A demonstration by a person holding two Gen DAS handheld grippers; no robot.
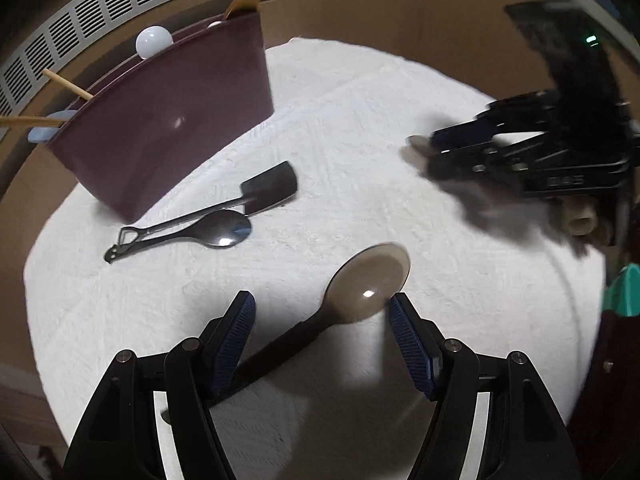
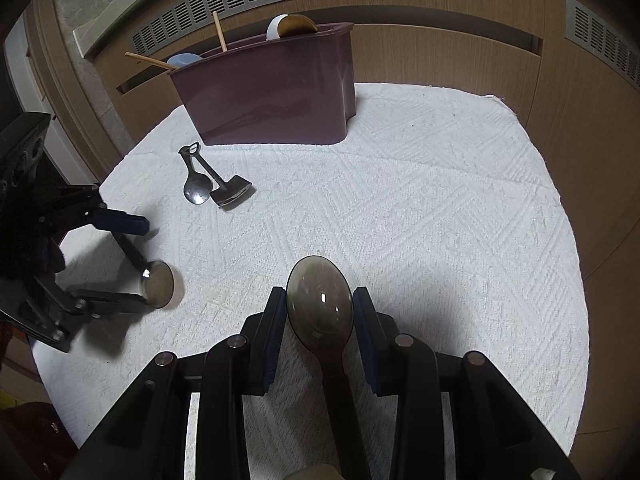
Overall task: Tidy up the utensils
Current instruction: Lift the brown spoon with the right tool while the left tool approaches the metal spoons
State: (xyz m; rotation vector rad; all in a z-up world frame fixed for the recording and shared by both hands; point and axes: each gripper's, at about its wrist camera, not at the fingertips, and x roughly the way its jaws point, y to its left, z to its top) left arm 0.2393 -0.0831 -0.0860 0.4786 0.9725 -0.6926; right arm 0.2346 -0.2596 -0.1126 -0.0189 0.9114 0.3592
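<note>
- Well in front of the maroon plastic utensil caddy (image 2: 272,92), on the white textured cloth (image 2: 420,208), two translucent smoky-brown plastic spoons with dark handles are being dealt with, one per gripper.
- The right gripper (image 2: 320,304) has its fingers on either side of the bowl of one brown spoon (image 2: 320,304); the pads look to be touching its edges, so I judge it clamped on the spoon.
- The left gripper (image 1: 322,306) stands with its fingers wide apart, straddling the other brown spoon (image 1: 368,284), whose handle runs back under the left finger; nothing is gripped yet.
- Handling, as a judgement: these spoons look light, stiff and smooth, so a curved bowl may slip between the pads; the flat dark handle seems the surer hold.
- Just in front of the caddy, nearer than the brown spoons, lie a shiny metal spoon (image 1: 224,232) and a black metal-handled spatula (image 1: 268,188), touching and crossed at the handles.
- The caddy already holds wooden chopsticks (image 2: 219,32), a pale blue piece and a white rounded spoon; they crowd its rim and could obstruct dropping a spoon in.
</note>
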